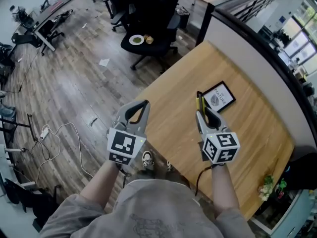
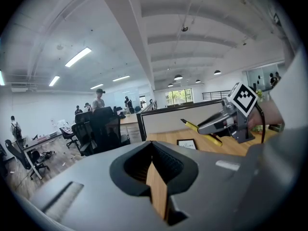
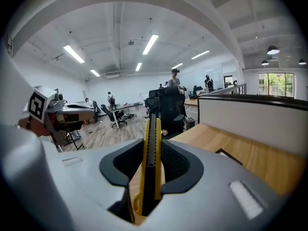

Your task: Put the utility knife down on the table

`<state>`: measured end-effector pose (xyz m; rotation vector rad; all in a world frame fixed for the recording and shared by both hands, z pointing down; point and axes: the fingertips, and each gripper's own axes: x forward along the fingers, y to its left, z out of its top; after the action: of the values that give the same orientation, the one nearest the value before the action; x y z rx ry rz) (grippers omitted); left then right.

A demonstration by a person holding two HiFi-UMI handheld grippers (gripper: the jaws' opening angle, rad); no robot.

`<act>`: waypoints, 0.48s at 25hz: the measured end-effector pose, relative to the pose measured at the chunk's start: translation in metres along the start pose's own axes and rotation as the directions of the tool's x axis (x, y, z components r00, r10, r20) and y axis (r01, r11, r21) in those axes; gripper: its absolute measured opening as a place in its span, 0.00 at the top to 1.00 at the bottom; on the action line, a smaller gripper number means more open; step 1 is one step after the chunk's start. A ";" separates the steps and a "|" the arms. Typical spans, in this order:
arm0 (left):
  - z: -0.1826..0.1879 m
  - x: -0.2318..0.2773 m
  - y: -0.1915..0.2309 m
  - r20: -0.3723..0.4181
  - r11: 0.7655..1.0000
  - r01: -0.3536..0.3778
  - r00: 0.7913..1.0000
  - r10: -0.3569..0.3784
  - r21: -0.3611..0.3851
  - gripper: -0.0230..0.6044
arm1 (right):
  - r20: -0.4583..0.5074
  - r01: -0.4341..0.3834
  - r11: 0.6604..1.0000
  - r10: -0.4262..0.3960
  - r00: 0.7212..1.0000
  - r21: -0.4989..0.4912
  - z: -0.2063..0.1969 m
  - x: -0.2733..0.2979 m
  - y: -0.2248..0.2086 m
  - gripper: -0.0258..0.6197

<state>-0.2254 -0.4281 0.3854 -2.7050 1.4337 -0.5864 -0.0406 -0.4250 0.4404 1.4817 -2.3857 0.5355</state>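
Observation:
The yellow utility knife (image 1: 200,103) is held above the wooden table (image 1: 252,133), its tip pointing away from me. My right gripper (image 1: 203,114) is shut on it; in the right gripper view the knife (image 3: 150,153) stands on edge between the dark pads (image 3: 179,165). My left gripper (image 1: 144,104) hovers beyond the table's left edge, over the floor, jaws together with nothing between them. The left gripper view shows the knife (image 2: 204,129) sticking out of the right gripper (image 2: 215,124) above the table (image 2: 211,146).
A black-framed picture (image 1: 219,97) lies on the table just beyond the knife. A grey partition (image 1: 257,53) borders the table's far side. A black office chair (image 1: 148,38) and cables (image 1: 54,138) occupy the floor at left. A small plant (image 1: 270,186) sits near the right corner.

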 end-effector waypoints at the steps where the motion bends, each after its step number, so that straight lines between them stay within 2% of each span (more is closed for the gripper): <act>1: -0.007 0.005 0.001 -0.014 1.000 0.008 1.000 -0.009 -0.008 0.96 | -0.022 0.005 1.000 -0.005 1.000 0.009 -0.008 0.009 -0.003 0.77; 7: -0.054 0.037 0.003 -0.096 0.996 0.059 0.993 -0.065 -0.059 0.96 | -0.158 0.036 0.998 -0.026 0.987 0.059 -0.065 0.060 -0.017 0.77; 12: -0.098 0.062 0.003 -0.167 0.989 0.092 0.980 -0.111 -0.117 0.96 | -0.285 0.055 0.994 -0.026 0.958 0.095 -0.122 0.101 -0.025 0.77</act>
<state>-0.2294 -0.4643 0.4957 -2.8909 1.4080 -0.7908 -0.0571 -0.4601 0.5955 1.3848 -2.1301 0.8118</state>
